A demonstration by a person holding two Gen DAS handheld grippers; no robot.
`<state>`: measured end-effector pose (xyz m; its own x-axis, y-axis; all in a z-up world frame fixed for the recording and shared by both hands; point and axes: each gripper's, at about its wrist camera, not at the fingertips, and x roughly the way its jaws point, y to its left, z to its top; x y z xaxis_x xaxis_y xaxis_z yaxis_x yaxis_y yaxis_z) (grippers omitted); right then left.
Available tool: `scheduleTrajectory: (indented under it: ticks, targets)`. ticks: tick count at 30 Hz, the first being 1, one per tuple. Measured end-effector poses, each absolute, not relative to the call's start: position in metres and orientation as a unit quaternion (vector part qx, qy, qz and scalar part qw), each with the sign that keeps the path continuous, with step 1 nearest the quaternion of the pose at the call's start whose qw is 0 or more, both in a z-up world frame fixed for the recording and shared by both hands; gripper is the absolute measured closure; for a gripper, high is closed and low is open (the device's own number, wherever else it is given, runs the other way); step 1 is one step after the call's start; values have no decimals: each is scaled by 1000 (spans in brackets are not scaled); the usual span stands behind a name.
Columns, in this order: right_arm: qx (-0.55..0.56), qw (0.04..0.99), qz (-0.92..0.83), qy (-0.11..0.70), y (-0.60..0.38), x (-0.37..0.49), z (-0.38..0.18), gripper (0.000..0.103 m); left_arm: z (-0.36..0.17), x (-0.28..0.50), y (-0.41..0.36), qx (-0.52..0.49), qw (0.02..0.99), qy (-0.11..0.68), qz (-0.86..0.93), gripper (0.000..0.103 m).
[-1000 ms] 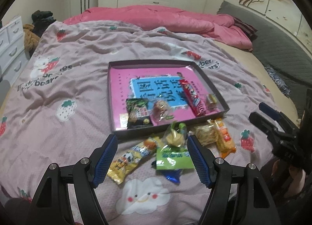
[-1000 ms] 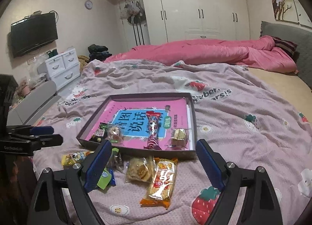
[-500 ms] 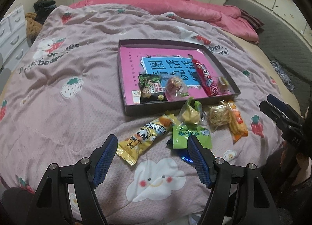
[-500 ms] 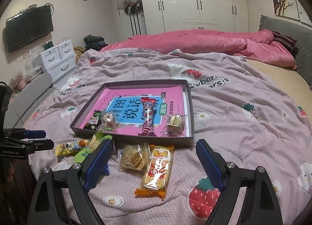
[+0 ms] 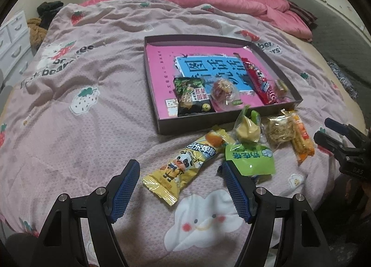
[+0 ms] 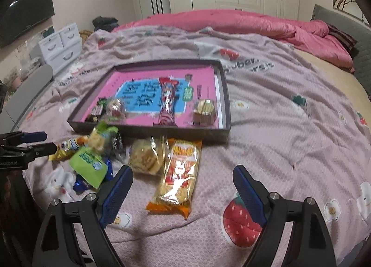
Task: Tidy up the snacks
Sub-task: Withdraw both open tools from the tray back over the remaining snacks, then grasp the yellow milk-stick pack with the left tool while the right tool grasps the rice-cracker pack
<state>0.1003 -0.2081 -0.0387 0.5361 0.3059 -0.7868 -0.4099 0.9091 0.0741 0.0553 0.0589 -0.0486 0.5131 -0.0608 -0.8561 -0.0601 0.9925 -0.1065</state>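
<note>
A shallow dark tray [image 5: 222, 117] [image 6: 148, 129] with a pink lining sits on the bed and holds a dark green packet [image 5: 192, 95], a round wrapped snack [image 5: 223, 89], a red bar [image 5: 258, 81] [image 6: 167, 95] and a small clear pack [image 6: 205, 110]. In front of it lie a yellow cartoon packet [image 5: 183, 165], a green packet [image 5: 250, 159] [image 6: 89, 168], a yellow cake [image 5: 247, 129], a crumbly cake [image 6: 145, 159] and an orange cracker pack [image 6: 178, 177]. My left gripper [image 5: 180, 189] is open just above the yellow packet. My right gripper [image 6: 183, 194] is open over the orange pack.
The bed has a mauve strawberry-print cover [image 5: 81, 128]. A pink duvet [image 6: 231, 23] is bunched at the far end. White drawers [image 6: 60, 44] and a wall TV [image 6: 25, 17] stand to the left. The bed's edge is close below both grippers.
Both grippers have come lower and closer to the loose snacks in front of the tray. Both stay open and nothing has been taken hold of.
</note>
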Motion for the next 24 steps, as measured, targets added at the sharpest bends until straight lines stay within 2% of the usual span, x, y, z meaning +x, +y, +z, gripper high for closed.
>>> scheduleTrajectory:
  ticks: [17, 24]
  targets:
    - [-121, 850, 180, 480, -192, 113, -74, 16, -73, 73, 57, -28, 854, 519, -7, 28]
    - [-129, 851, 171, 479, -194, 119, -78, 37, -79, 78, 54, -18, 852, 523, -11, 28]
